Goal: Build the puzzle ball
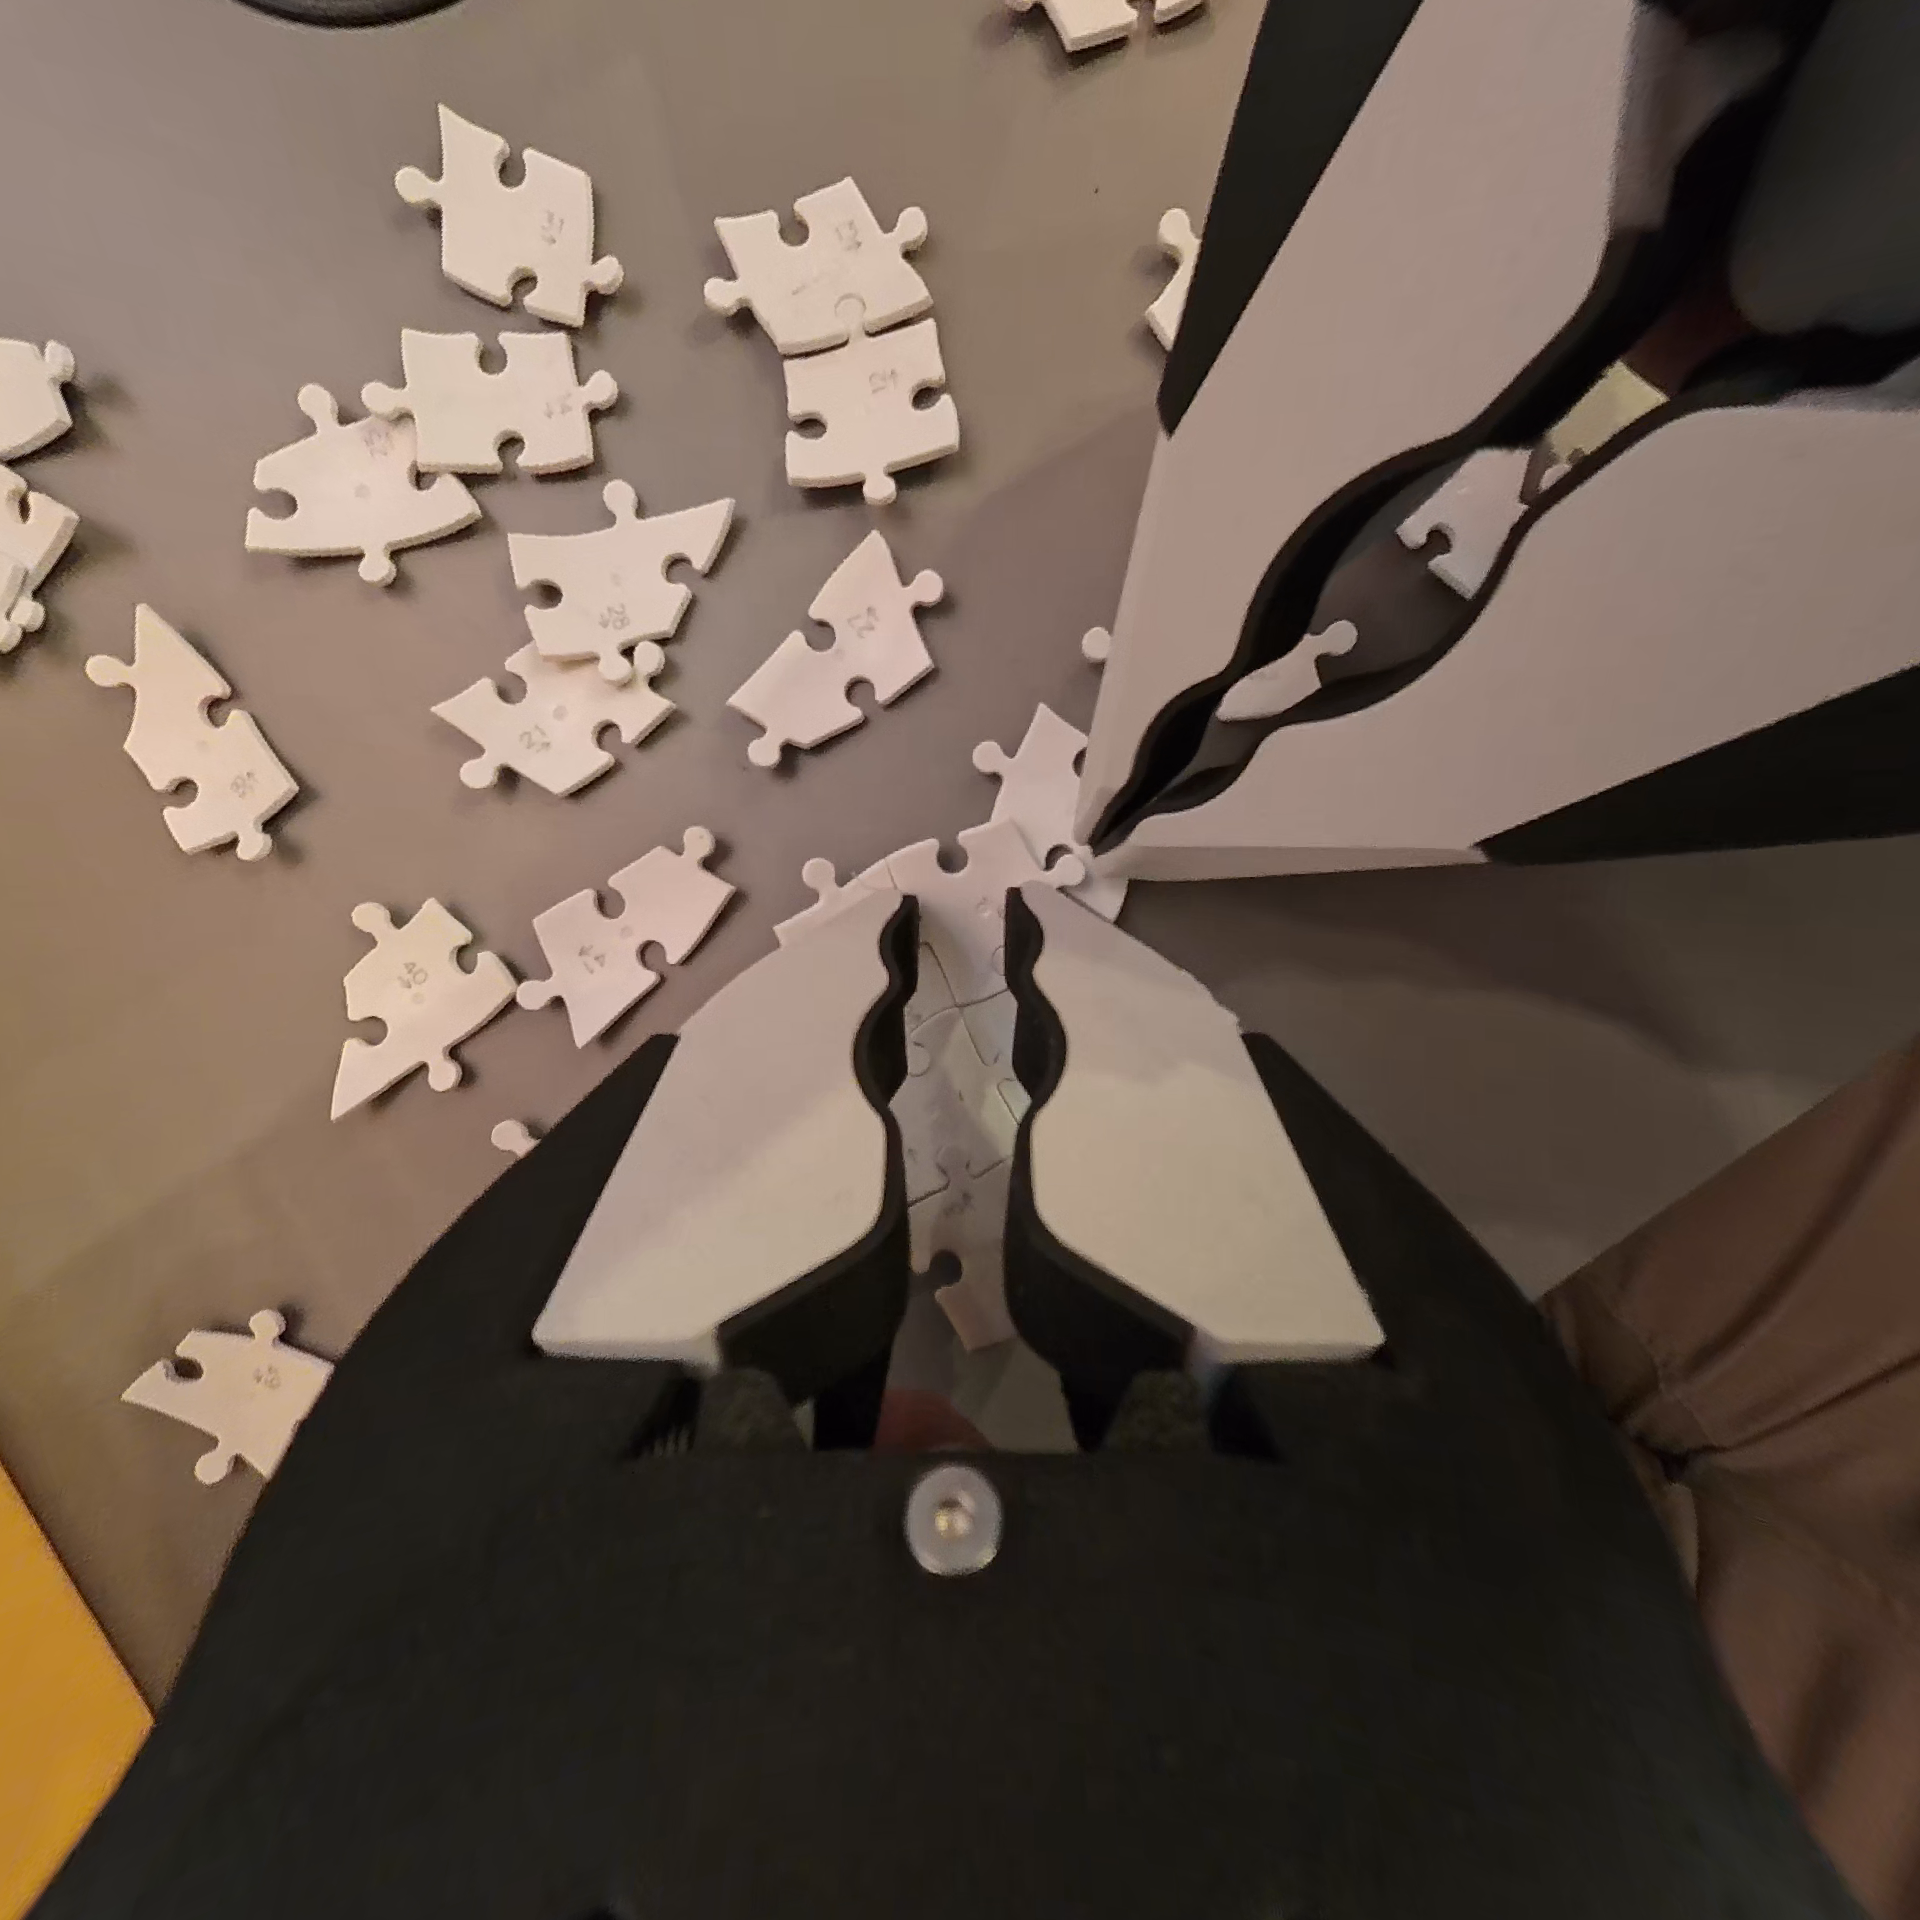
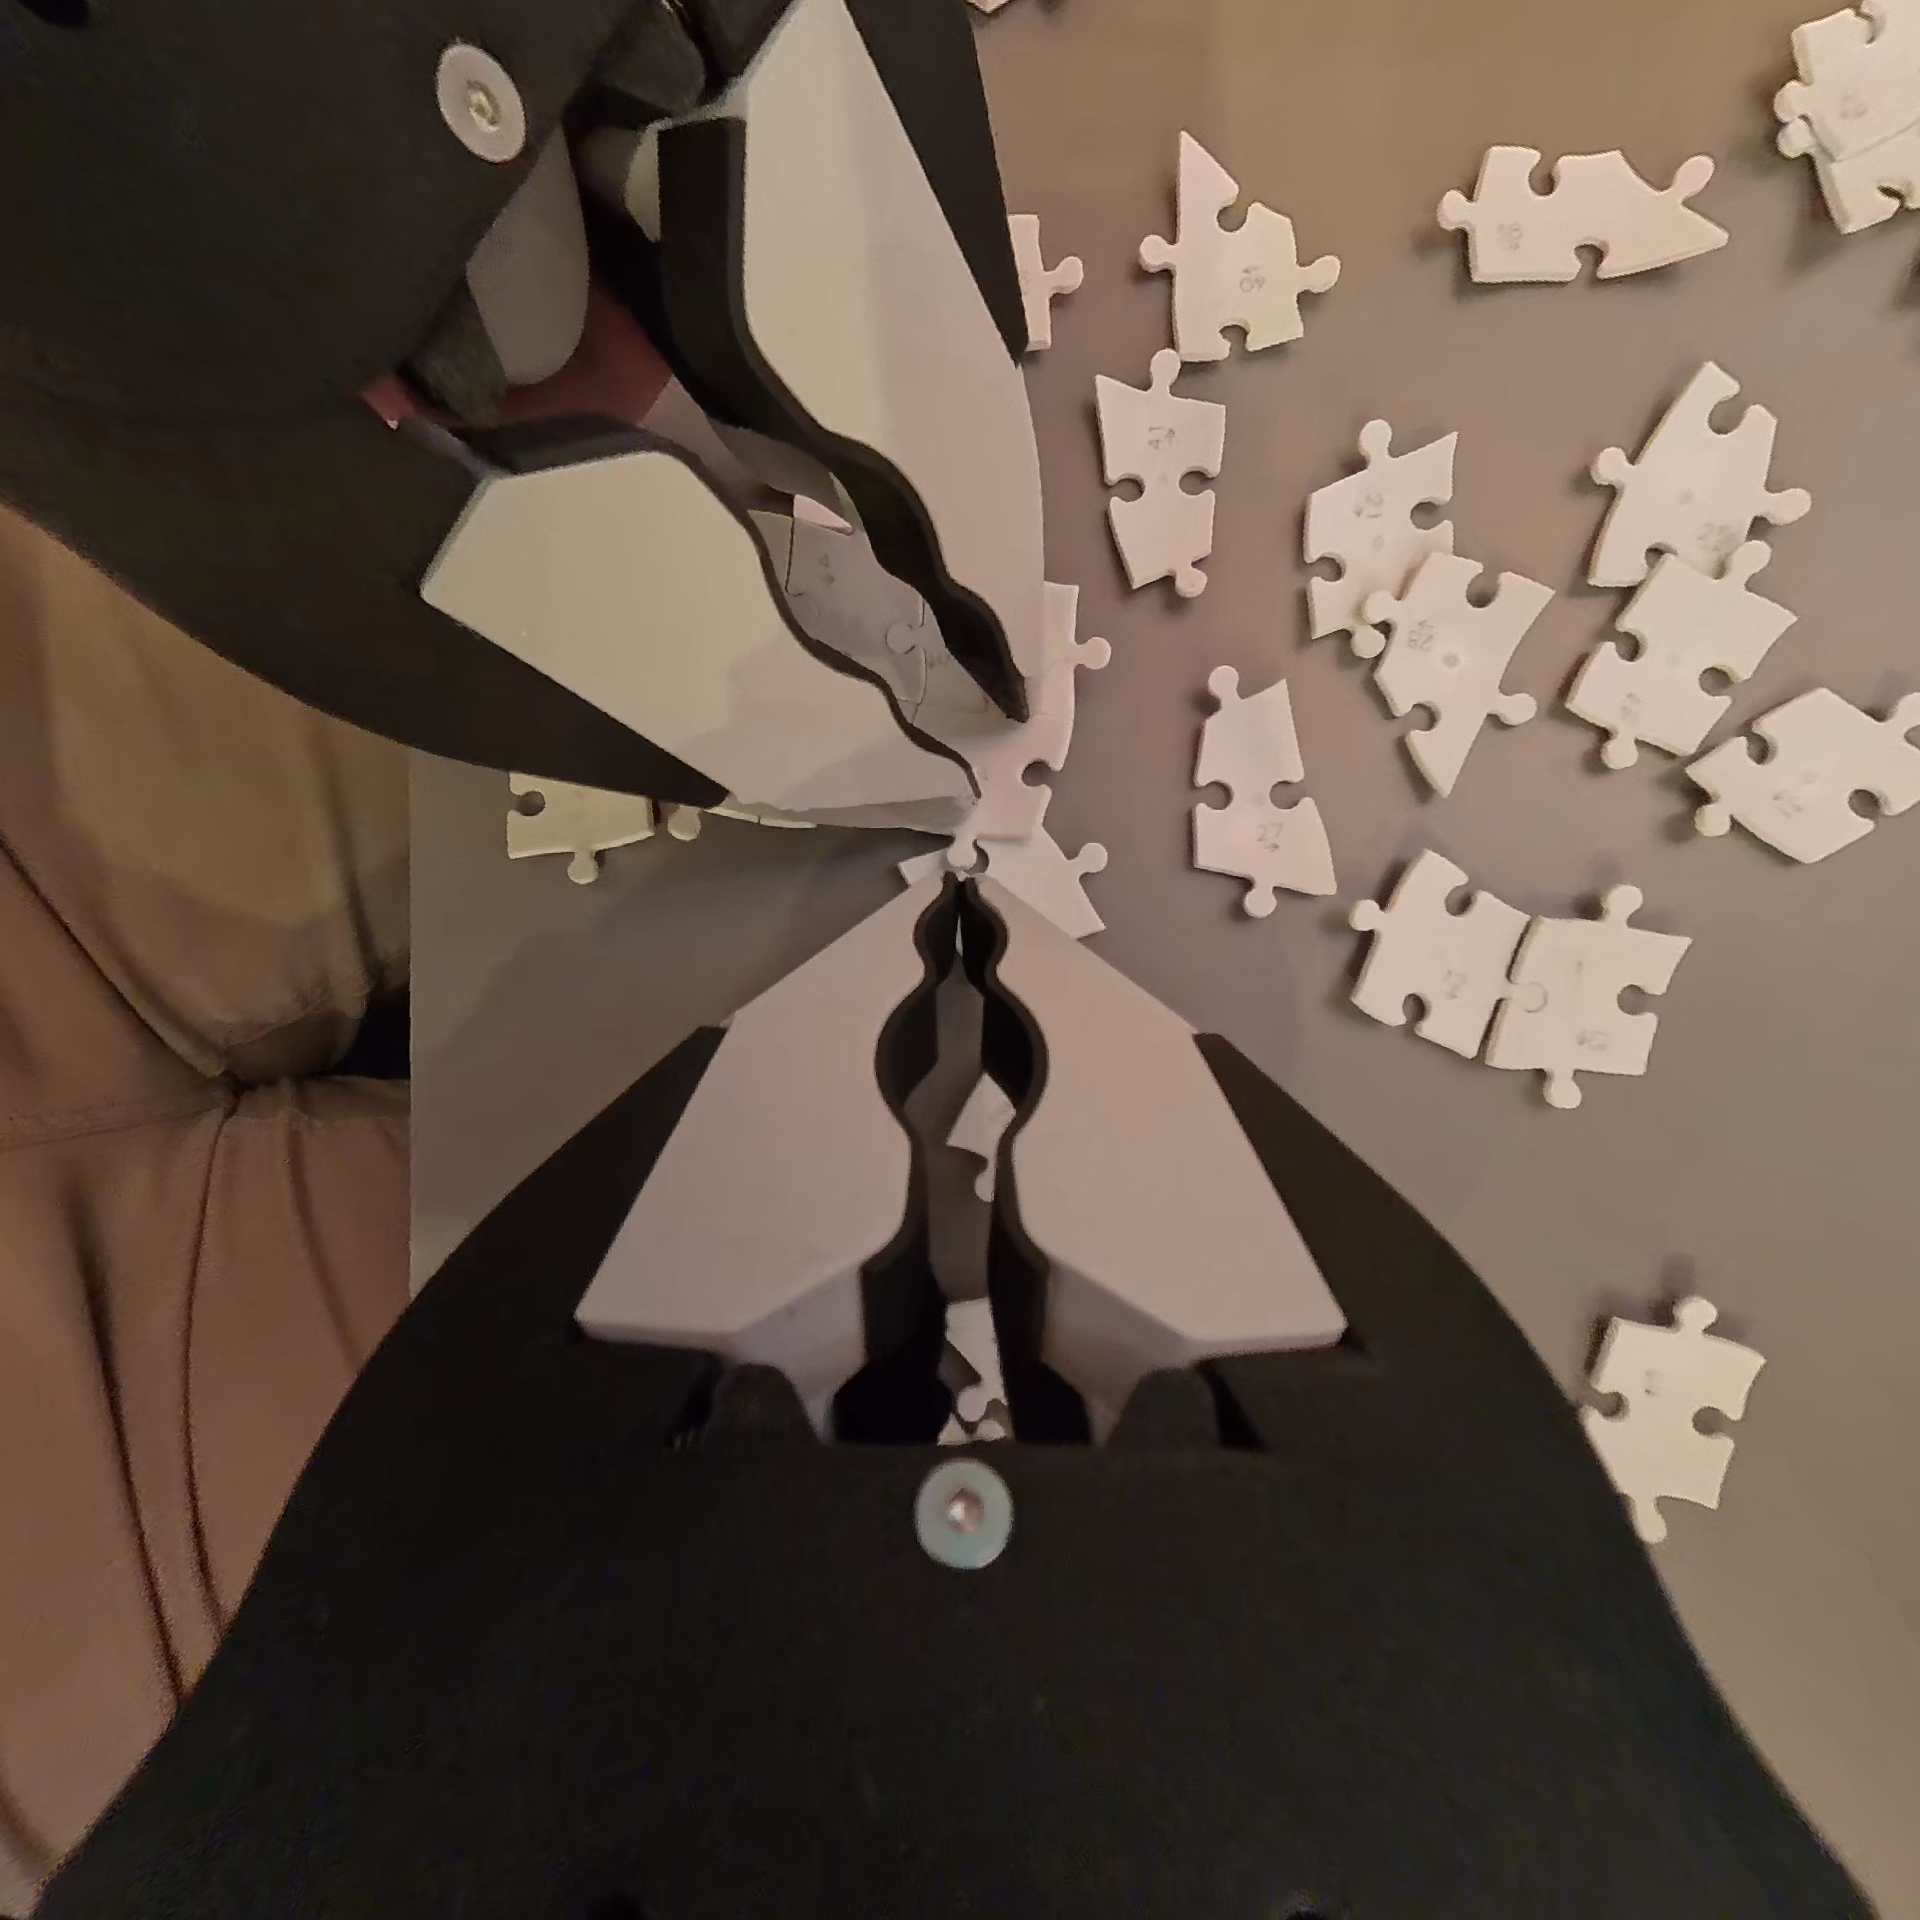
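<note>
My left gripper [image 1: 961,906] is shut on a joined section of white puzzle pieces [image 1: 961,1049], which shows between its fingers and fans out past the tips. My right gripper [image 2: 956,883] is shut, tips almost touching, on a single white puzzle piece [image 2: 1055,883] held against the section's edge [image 2: 1013,795]. The two grippers meet tip to tip. The right gripper [image 1: 1096,842] enters the left wrist view from the upper right. The left gripper [image 2: 995,750] enters the right wrist view from the upper left. Both hold their pieces above the grey table [image 1: 156,208].
Several loose white pieces lie spread over the table [image 2: 1262,800], among them a joined pair [image 1: 868,343], also in the right wrist view [image 2: 1517,987]. A yellow object [image 1: 52,1683] sits at the lower left. A person's tan clothing [image 2: 156,987] is past the table edge. Only a small space, under 4 cm, lies between the two pairs of fingers.
</note>
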